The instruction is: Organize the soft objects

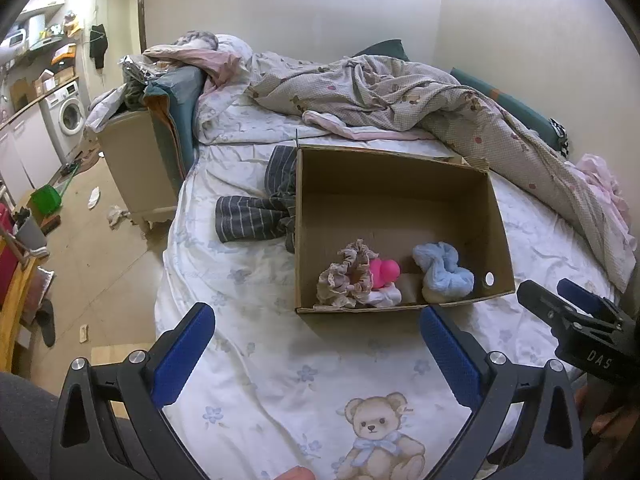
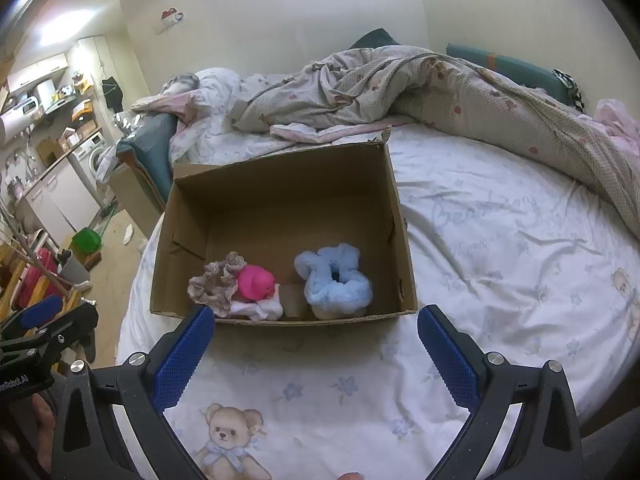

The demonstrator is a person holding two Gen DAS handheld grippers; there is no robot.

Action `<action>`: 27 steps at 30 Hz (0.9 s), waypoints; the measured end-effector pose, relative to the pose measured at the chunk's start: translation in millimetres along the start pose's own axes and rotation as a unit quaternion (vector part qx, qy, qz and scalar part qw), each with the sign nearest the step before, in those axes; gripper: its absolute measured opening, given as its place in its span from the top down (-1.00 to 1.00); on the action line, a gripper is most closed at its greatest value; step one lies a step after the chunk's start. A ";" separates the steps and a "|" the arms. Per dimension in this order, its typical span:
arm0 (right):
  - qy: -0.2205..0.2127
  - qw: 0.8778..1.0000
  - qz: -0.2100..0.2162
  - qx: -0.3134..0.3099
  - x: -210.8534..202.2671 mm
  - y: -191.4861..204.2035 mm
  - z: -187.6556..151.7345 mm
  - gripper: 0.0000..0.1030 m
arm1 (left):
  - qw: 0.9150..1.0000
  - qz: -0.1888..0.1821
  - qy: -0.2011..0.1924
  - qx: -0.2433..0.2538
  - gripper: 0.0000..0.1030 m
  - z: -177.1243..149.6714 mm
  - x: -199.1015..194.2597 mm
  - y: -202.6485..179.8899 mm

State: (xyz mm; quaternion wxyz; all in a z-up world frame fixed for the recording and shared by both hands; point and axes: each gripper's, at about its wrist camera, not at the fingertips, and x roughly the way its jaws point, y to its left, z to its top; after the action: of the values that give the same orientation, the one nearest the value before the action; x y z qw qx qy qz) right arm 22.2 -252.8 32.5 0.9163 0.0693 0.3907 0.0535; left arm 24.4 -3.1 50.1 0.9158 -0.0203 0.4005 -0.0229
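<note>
- Bed point(image 2: 500, 240): white floral sheet with teddy-bear print; rumpled quilt point(image 1: 420, 96) heaped from 11 to 2 o'clock.
- Cardboard box point(image 2: 394, 216): open-topped, resting on the bed at centre.
- Striped cloth point(image 1: 256, 208): grey, lying on the sheet, touching the box's wall at 9 o'clock.
- Blue fluffy scrunchie point(image 2: 334, 280): inside the box, near wall, toward 5 o'clock.
- Beige frilled scrunchie point(image 2: 218, 284): inside the box, near corner at 7 o'clock, touching the pink soft item point(image 2: 256, 282).
- Left gripper point(image 1: 316, 344): jaws spread wide, empty, above the sheet.
- Right gripper point(image 2: 314, 346): jaws spread wide, empty, at the box's near edge.
</note>
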 end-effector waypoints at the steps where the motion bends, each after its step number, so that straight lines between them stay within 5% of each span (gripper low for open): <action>1: 0.000 1.000 0.000 -0.001 0.6 0.2 -0.5 -1.00 | 1.000 0.000 0.000 -0.001 -0.99 0.2 0.2 -0.1; 27: -0.001 1.000 -0.001 -0.002 -0.2 2.1 -1.4 -1.00 | 1.000 -0.001 0.000 -0.007 -0.99 0.0 1.7 -0.9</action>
State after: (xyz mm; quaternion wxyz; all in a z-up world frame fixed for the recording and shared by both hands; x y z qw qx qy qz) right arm 21.0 -250.6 32.0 0.9168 0.0674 0.3901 0.0530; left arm 25.5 -4.1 48.9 0.9157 -0.0268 0.4005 -0.0211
